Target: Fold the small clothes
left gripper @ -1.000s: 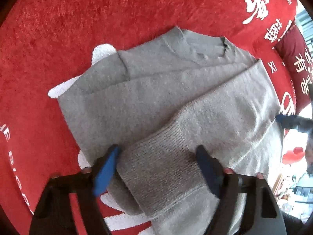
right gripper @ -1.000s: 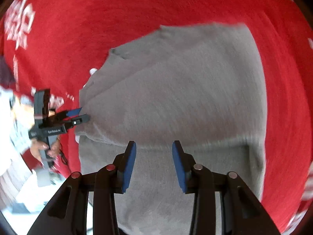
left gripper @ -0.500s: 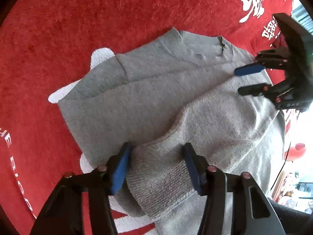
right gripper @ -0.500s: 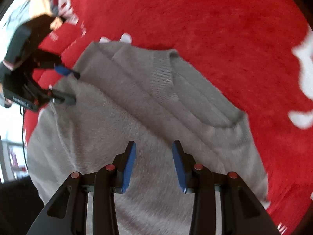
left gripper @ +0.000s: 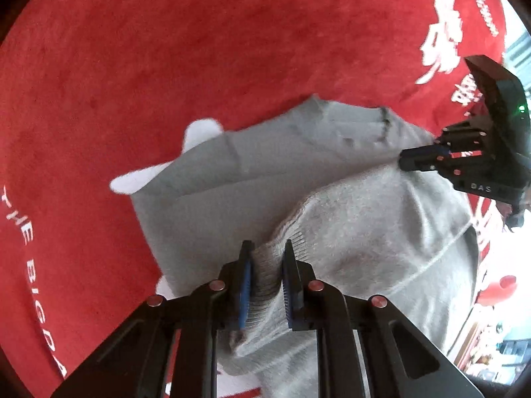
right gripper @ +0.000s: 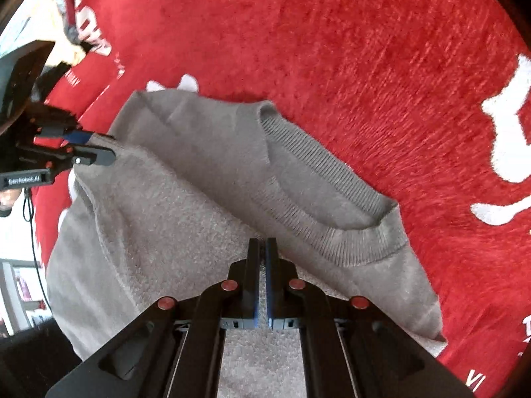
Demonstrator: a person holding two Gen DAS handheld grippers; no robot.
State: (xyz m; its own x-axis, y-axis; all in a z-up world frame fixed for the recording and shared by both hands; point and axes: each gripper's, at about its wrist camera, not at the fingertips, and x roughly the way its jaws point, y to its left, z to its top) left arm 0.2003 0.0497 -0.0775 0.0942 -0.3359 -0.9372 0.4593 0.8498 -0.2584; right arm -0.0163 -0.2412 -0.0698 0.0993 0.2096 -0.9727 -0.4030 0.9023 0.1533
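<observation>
A small grey knit sweater point(left gripper: 252, 179) lies on a red plush blanket point(left gripper: 166, 49), neckline away from me. One sleeve is folded across its body. My left gripper point(left gripper: 265, 258) is shut on the ribbed cuff point(left gripper: 265, 275) of that sleeve. My right gripper point(right gripper: 263, 255) is shut on the sweater's fabric just below the ribbed collar point(right gripper: 318, 169). The right gripper also shows in the left wrist view point(left gripper: 418, 157) at the sweater's shoulder. The left gripper shows in the right wrist view point(right gripper: 96, 147) at the sweater's far edge.
The red blanket point(right gripper: 365, 49) bears white lettering and white shapes point(right gripper: 507, 139). Beyond its edge at the right of the left wrist view is a cluttered room point(left gripper: 497, 348).
Both grippers have closed: the left on the sleeve cuff, the right on the fabric below the collar. The right gripper came from the sweater's lower part to its shoulder.
</observation>
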